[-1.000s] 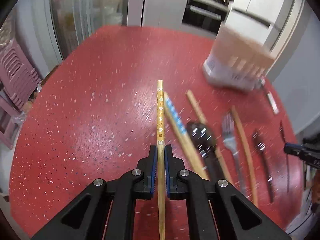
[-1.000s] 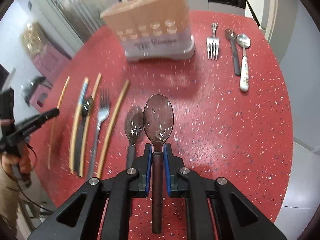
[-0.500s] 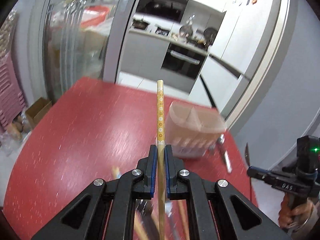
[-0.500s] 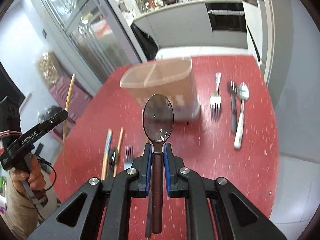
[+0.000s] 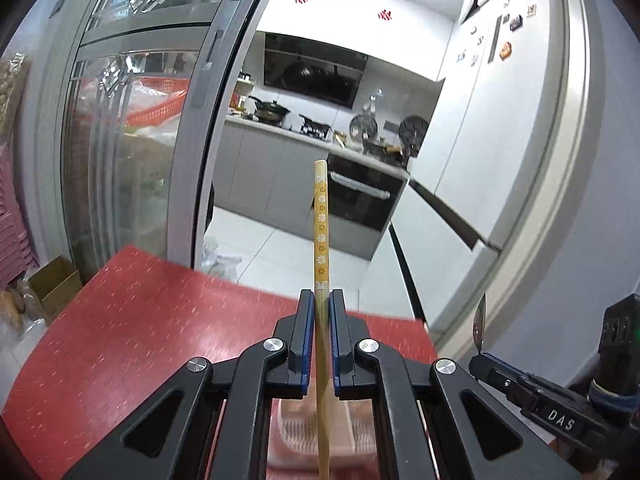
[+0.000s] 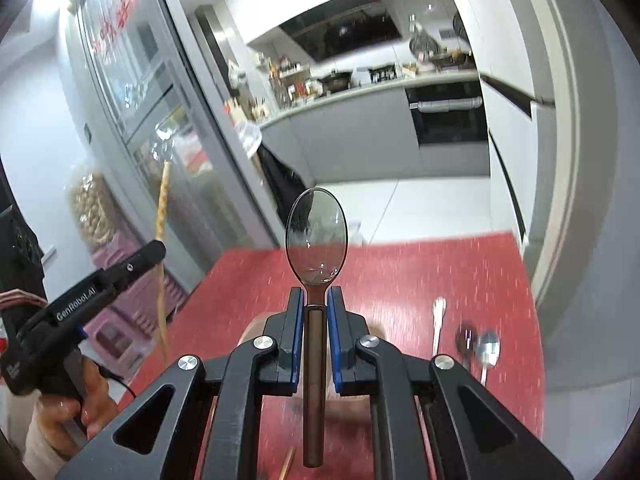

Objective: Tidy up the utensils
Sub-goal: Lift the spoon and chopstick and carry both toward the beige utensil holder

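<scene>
Both grippers have risen off the red table; left gripper clamps a patterned chopstick pointing to 12 o'clock, right gripper pinches a dark spoon. Holder lies below at 6 o'clock.

Light: your kitchen was bright and evenly lit, daylight-white.
Glare: a hot spot flared in your right view's top-left corner.
Blur: the red surface smeared with motion streaks; the cutlery on it was soft.
Edges: fisheye bending, dark vignette corners.
</scene>
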`<control>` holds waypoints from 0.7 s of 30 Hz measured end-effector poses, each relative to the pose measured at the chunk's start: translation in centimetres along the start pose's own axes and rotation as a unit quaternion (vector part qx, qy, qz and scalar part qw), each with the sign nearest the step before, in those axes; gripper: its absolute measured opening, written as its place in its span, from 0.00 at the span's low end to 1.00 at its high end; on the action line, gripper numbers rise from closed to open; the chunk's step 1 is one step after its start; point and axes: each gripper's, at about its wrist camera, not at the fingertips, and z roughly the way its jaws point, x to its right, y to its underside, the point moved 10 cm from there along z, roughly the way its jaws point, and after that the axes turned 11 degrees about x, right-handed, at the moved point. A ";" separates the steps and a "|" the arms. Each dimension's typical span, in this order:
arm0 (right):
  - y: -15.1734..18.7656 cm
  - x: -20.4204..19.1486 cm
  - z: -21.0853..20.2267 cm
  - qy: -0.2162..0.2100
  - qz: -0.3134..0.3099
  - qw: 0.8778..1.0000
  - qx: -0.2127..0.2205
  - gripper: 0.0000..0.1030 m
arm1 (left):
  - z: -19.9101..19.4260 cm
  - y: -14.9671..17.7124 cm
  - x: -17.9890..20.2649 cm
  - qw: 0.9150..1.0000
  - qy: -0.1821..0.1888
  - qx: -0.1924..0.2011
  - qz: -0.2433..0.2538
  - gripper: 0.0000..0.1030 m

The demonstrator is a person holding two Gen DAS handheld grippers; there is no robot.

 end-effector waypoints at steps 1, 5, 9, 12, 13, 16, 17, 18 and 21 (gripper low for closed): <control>-0.6 0.1 0.9 0.001 -0.003 1.000 0.009 0.12 | 0.8 -0.1 0.0 1.000 -0.001 0.005 -0.001 0.31; -1.3 0.2 3.6 0.002 -0.008 1.000 0.026 0.12 | 3.3 0.0 0.3 1.000 -0.007 0.028 0.005 0.31; -0.7 0.6 6.4 0.006 -0.027 0.999 0.037 0.12 | 5.3 0.6 0.5 0.999 -0.013 0.041 0.012 0.31; 0.4 0.7 7.8 0.007 -0.045 0.998 0.037 0.12 | 6.4 1.9 0.6 0.998 -0.020 0.045 0.033 0.31; 1.0 0.7 8.1 0.007 -0.053 0.998 0.036 0.12 | 6.7 2.5 0.6 0.998 -0.022 0.043 0.040 0.31; 2.2 0.7 8.9 0.007 -0.068 0.997 0.031 0.12 | 7.1 4.4 0.3 0.997 -0.028 0.033 0.059 0.31; 2.6 0.8 9.2 0.008 -0.073 0.997 0.027 0.12 | 7.1 4.8 0.2 0.997 -0.028 0.028 0.062 0.31; 3.1 1.0 9.3 0.009 -0.077 0.997 0.024 0.12 | 7.1 5.5 0.1 0.997 -0.028 0.023 0.065 0.31; 4.3 1.2 9.5 0.006 -0.084 0.996 0.017 0.12 | 6.7 7.0 -0.1 0.996 -0.035 0.010 0.082 0.31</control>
